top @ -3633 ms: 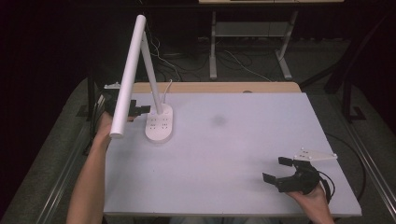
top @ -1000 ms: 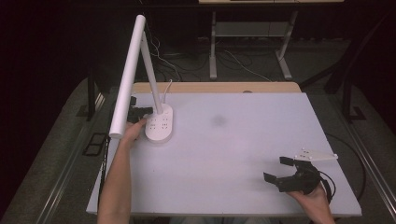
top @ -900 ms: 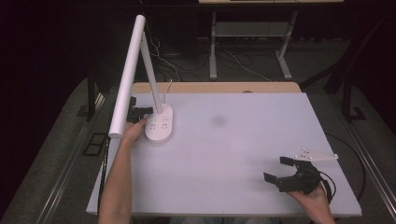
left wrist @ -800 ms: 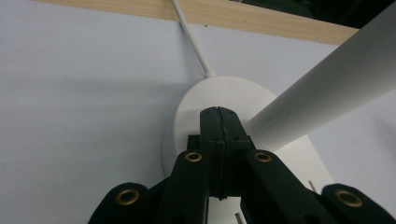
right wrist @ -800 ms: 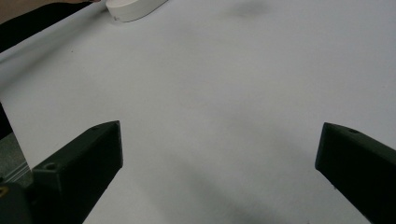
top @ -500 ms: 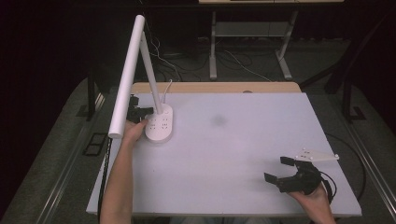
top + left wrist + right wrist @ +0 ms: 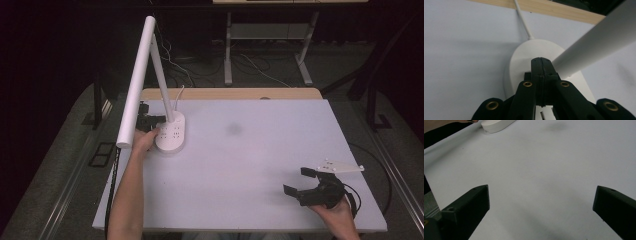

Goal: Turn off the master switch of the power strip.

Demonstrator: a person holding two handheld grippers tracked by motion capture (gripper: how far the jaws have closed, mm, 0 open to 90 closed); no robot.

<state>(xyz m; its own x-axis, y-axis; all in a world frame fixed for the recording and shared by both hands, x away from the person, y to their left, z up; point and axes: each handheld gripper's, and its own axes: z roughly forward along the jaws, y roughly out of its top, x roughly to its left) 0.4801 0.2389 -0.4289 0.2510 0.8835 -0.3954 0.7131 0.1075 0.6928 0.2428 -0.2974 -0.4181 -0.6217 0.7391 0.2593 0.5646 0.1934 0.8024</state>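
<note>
— Pressing the left claw, jaws together, onto the lamp base at the upper left of the high view, we could tip the lamp; its long head overhangs our side.

— Agreed; a sideways shove would do it. Our right claw, jaws wide apart, idles at the lower right.

— The white tabletop looks smooth, so the base may slide. Around it we see a dark room and floor cables.

White lamp; white table; black claws.
</note>
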